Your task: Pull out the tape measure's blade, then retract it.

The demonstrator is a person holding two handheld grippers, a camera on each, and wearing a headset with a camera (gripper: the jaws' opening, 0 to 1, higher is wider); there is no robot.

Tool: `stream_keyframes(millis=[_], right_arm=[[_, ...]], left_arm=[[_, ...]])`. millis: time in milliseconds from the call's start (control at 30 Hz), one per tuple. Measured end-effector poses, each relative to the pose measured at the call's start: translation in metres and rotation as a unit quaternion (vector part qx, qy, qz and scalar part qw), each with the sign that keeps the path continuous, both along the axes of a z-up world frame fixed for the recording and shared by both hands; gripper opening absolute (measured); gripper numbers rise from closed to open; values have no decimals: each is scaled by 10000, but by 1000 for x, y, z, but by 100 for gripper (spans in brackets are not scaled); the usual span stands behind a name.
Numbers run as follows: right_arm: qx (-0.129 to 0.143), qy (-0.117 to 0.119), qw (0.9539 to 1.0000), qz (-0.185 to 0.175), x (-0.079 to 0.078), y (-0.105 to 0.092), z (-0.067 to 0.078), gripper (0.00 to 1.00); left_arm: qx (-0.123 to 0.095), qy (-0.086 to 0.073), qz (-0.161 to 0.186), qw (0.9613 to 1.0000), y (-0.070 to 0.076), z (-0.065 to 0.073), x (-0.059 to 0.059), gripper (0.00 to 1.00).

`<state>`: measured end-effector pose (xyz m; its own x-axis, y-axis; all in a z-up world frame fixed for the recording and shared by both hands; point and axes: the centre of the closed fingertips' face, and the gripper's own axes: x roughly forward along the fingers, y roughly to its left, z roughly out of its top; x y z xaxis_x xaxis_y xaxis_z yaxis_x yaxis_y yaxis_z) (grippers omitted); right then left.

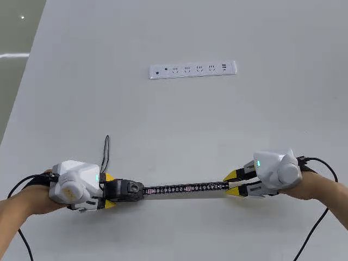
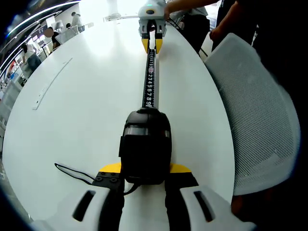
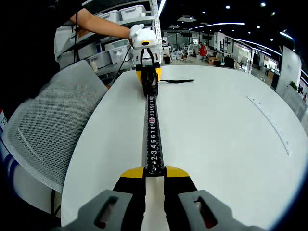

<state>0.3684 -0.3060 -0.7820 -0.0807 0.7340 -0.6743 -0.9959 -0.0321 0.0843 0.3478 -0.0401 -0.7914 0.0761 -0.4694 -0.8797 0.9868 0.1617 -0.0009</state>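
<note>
Gripping, L: I've got the left gripper (image 1: 109, 190) clamped on the tape measure case (image 1: 124, 190). Black body sits betw. the yellow-tipped jaws, and in my L gripper view it's right in the jaws' mouth.
Gripping, R: right gripper (image 1: 232, 184) pinched tight on the free end of the blade (image 1: 185, 188). In the R gripper view the low numerals sit right at the tips.
Blade: pulled out, dark w/ light numerals and some red marks. Runs straight from case to R jaws, low over the white table (image 1: 163, 125). Can't tell if it's touching the top.
Case pos: near the table's front edge, L of centre in head view, mouth facing the R gripper.
Strap: thin black wrist strap (image 1: 105, 155) trails off the case and lies on the tabletop, on the side away from me.
Power strip: white power strip (image 1: 193, 69) flat on the far side, well apart from the tape.
Chair: grey mesh chair (image 2: 255, 110) just off the table edge, seen in both gripper views.
</note>
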Motion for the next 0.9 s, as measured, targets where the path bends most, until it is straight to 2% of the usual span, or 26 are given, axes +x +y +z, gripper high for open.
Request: stream_keyframes(millis=[500, 900], right_arm=[[-65, 22, 10000, -27, 2, -11, -1, 11], [-139, 18, 9999, -27, 2, -12, -3, 12]], left_arm=[[16, 16, 21, 10000, 1, -1, 1, 29], [69, 35, 34, 10000, 1, -2, 1, 29]])
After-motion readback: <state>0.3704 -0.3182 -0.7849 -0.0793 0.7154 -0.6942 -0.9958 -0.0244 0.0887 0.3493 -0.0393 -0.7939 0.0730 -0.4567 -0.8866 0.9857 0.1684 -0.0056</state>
